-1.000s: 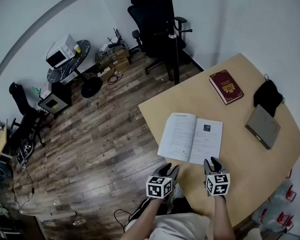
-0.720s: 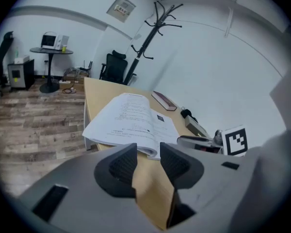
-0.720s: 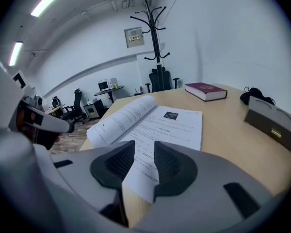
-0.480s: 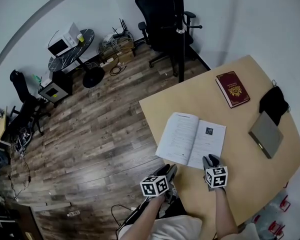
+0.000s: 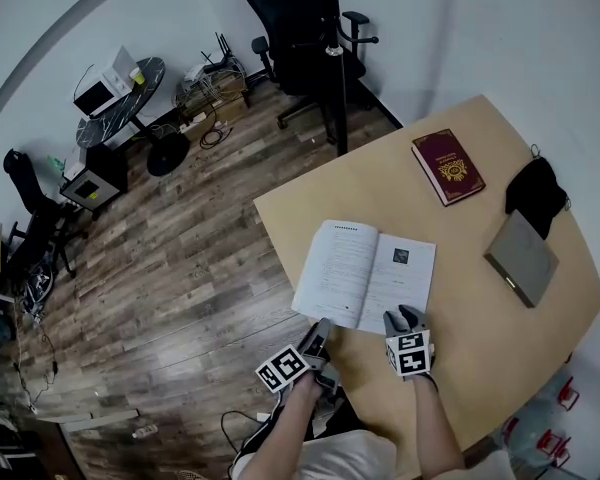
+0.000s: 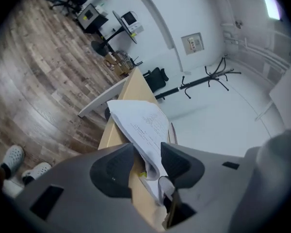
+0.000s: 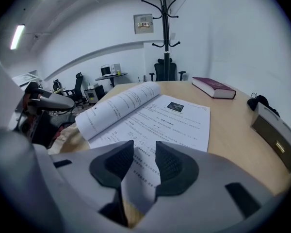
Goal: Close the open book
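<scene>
1. Open book [image 5: 365, 273] lies pages-up on the tan table [image 5: 480, 358], close to the person's edge. Its left page bows up by the spine and the right page lies flat.
2. Left gripper [image 5: 321, 330] is at the near edge of the left page, rolled onto its side. Jaws stand wide, with the table edge and the page's corner betw. them. One pad sits to the floor side of the table edge, the other over the paper. Can't tell if either pad touches.
3. Right gripper [image 5: 402, 317] is at the near edge of the right page, tipped down. Jaws have just been opening and are very wide. The page's near edge shows in the gap betw. the pads, with no squeeze on it.
4. The two grippers are side by side, the book just beyond their tips (a red book [image 5: 447, 166], a grey book [image 5: 521, 258] and a black pouch [image 5: 536, 193] lie well apart, over on the table's far side).
</scene>
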### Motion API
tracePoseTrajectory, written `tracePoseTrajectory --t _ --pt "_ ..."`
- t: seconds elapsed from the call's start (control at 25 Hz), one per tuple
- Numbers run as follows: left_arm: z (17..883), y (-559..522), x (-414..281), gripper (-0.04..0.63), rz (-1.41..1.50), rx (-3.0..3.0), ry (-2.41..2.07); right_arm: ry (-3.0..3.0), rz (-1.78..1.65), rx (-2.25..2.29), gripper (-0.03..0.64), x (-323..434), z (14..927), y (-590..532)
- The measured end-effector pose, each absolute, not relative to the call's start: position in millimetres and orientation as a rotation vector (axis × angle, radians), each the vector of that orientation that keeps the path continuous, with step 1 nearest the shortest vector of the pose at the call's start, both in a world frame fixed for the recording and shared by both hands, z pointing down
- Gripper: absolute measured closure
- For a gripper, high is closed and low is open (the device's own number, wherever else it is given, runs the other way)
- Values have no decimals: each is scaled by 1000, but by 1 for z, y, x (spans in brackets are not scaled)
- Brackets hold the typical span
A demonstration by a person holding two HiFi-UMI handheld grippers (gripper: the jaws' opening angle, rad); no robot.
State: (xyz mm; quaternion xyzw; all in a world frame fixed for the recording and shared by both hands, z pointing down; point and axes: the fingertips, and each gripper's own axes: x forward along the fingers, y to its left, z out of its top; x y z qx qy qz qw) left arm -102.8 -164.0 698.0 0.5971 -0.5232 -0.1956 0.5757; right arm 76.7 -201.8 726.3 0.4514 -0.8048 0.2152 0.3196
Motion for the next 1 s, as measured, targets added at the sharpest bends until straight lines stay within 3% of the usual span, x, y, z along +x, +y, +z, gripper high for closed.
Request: tracePoseTrajectory --t 0.52,0.88,1.0 --pt "713 -171 -115 413 -779 1129 -1145 -2116 483 1200 479 75 723 -201" --pt "724 -185 -115 414 -804 1078 -1143 -2119 497 1190 480 76 724 -200" --pt "727 -186 -118 442 -812 1069 -1147 -2118 489 1190 480 76 725 -201"
